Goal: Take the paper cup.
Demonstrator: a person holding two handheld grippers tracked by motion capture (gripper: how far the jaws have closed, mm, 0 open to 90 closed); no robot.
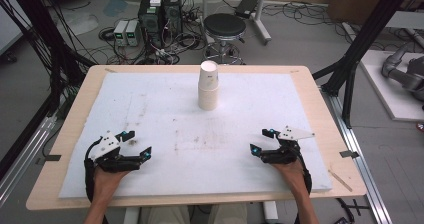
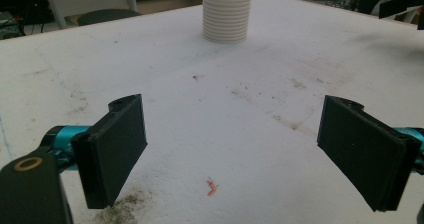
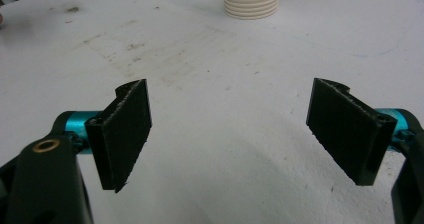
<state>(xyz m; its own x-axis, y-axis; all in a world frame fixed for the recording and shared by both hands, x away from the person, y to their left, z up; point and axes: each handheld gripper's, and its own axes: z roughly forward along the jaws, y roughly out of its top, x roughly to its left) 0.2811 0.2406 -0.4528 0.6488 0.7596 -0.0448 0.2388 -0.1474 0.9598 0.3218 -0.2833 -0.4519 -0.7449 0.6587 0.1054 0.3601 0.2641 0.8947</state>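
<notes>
1. Both waiting at the near edge: left gripper [image 1: 134,144] and right gripper [image 1: 263,140], jaws spread wide, nothing between them.
2. Stack of paper cups [image 1: 208,85] upright, far centre of the white mat [image 1: 150,104], well apart from both.
3. Approach stage, seemingly; next, a forward reach to straddle the stack.

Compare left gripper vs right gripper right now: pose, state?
The left gripper rests near the white mat's left front corner, jaws angled right; the right gripper rests near the right front corner, jaws angled left. Both are open, holding nothing, well short of the cup stack.
</notes>
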